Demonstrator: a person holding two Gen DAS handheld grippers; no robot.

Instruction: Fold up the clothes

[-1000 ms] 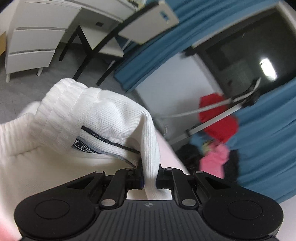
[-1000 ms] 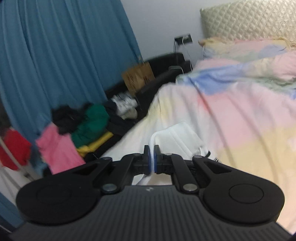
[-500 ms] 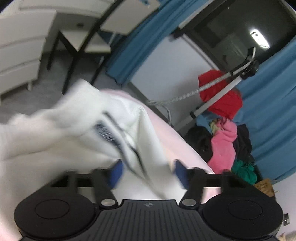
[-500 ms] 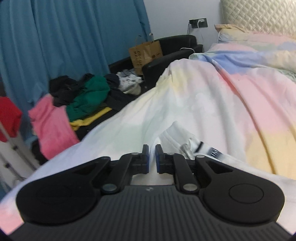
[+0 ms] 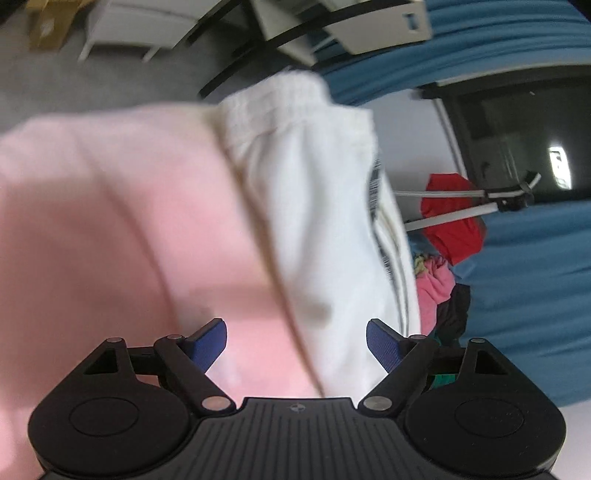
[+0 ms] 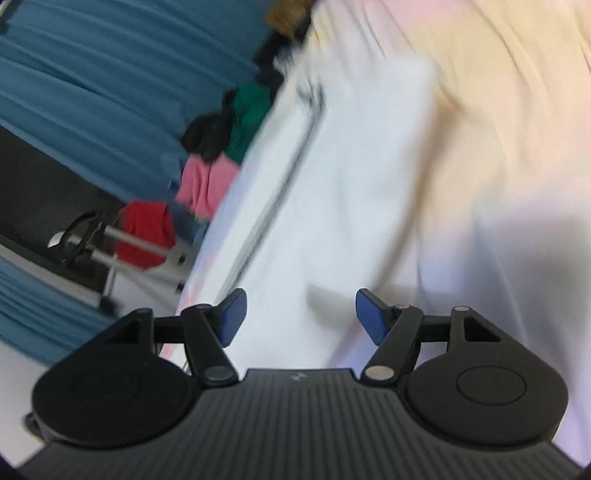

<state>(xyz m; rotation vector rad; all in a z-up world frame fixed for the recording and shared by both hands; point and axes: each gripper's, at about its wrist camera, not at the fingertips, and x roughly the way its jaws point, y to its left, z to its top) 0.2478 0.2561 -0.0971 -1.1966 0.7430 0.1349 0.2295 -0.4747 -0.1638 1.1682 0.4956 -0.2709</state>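
Observation:
A white ribbed garment with dark stripe trim [image 5: 314,206] lies folded on the pastel bedsheet [image 5: 110,221]. My left gripper [image 5: 295,339] is open and empty just above the garment's near edge. In the right wrist view the same white garment [image 6: 332,192] lies on the bed, its dark stripe running along its left edge. My right gripper [image 6: 301,314] is open and empty over it. Both views are blurred by motion.
A pile of coloured clothes [image 6: 214,147] lies beside the bed, by the blue curtains [image 6: 92,92]. A red garment on a metal stand [image 5: 454,218] is to the right. A white drawer unit and a chair [image 5: 332,26] stand across the grey floor.
Both grippers were shut on the white garment a second ago. The left opened first, then the right, and the garment now lies on the bed. Both cameras have swung.

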